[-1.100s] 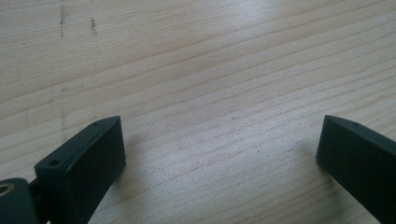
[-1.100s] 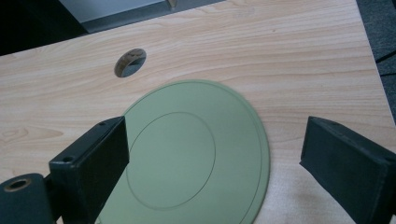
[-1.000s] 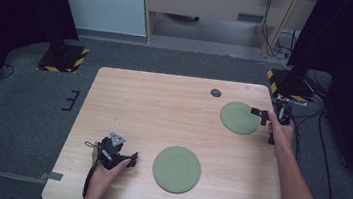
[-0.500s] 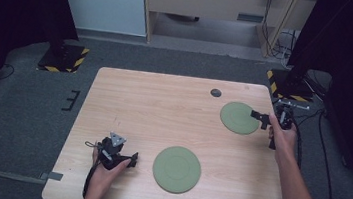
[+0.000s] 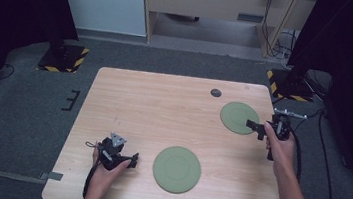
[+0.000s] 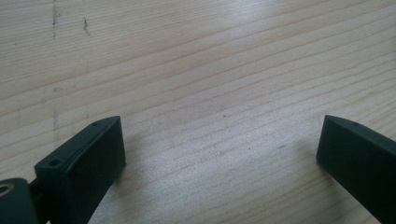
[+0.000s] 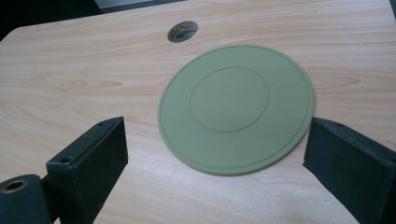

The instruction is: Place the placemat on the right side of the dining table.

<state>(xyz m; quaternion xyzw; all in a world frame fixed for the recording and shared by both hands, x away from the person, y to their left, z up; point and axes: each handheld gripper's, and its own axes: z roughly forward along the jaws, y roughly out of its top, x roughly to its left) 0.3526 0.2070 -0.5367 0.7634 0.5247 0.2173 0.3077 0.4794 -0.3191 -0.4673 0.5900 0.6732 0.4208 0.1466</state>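
At the lower left of the high view, the left gripper (image 5: 133, 161) rests low over the wooden table (image 5: 153, 107), held by a hand that comes in from the bottom edge. Its own view shows both black jaws spread wide with nothing but bare wood grain between them.

Just right of it, at lower centre of the high view, a round green plate (image 5: 176, 169) lies flat on the table, close to the near edge and near the left gripper's tips without touching them.

Farther right, in the upper right part of the tabletop, a second green plate (image 5: 239, 118) lies flat, and above it to the left sits a small dark round hole (image 5: 216, 92) in the wood.

At the right edge of the table, the right gripper (image 5: 257, 127) points leftward at that second plate, its tips at the plate's rim. In the right gripper view the jaws stand wide apart, the plate (image 7: 236, 108) lies between and just beyond them, and the right-hand jaw sits against the plate's edge; whether it touches cannot be told. The hole (image 7: 182, 31) shows at the top of that frame.
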